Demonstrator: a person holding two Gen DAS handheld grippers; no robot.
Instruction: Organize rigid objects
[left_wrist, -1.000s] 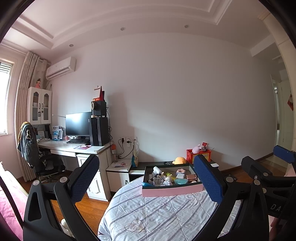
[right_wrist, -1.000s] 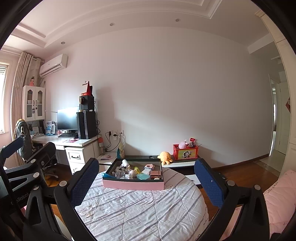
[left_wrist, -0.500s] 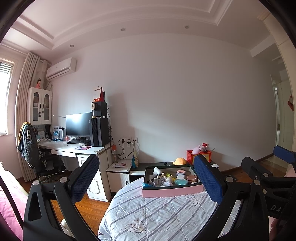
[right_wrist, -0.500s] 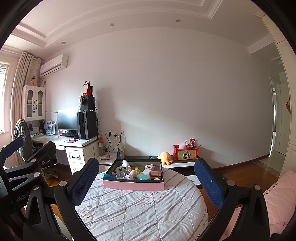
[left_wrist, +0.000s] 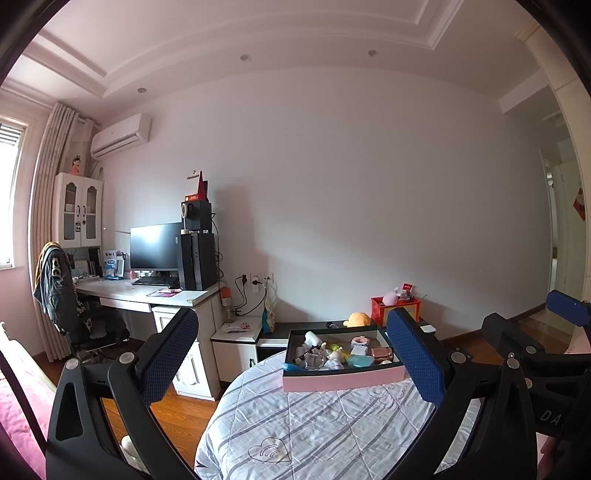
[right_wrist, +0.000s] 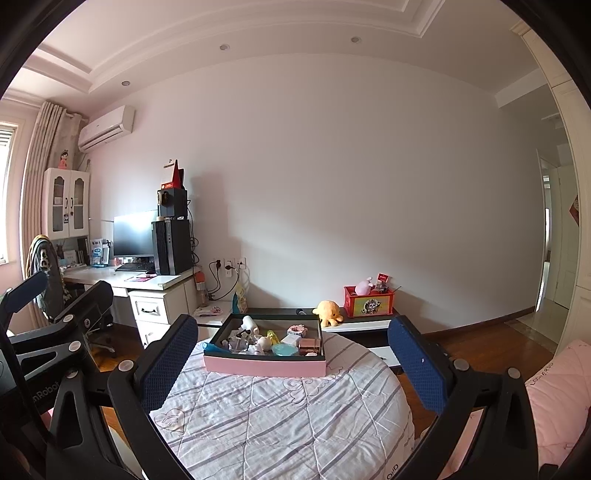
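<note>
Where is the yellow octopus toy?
The yellow octopus toy sits on the low shelf by the wall, just behind the pink tray and left of the red box. In the left wrist view it peeks over the tray's far edge.

A shallow pink-sided cardboard tray (right_wrist: 264, 366) sits at the far edge of a round table under a striped quilted cloth (right_wrist: 280, 421). Behind it runs a low dark bench (right_wrist: 354, 325); far left stands a white desk (right_wrist: 147, 284).
</note>
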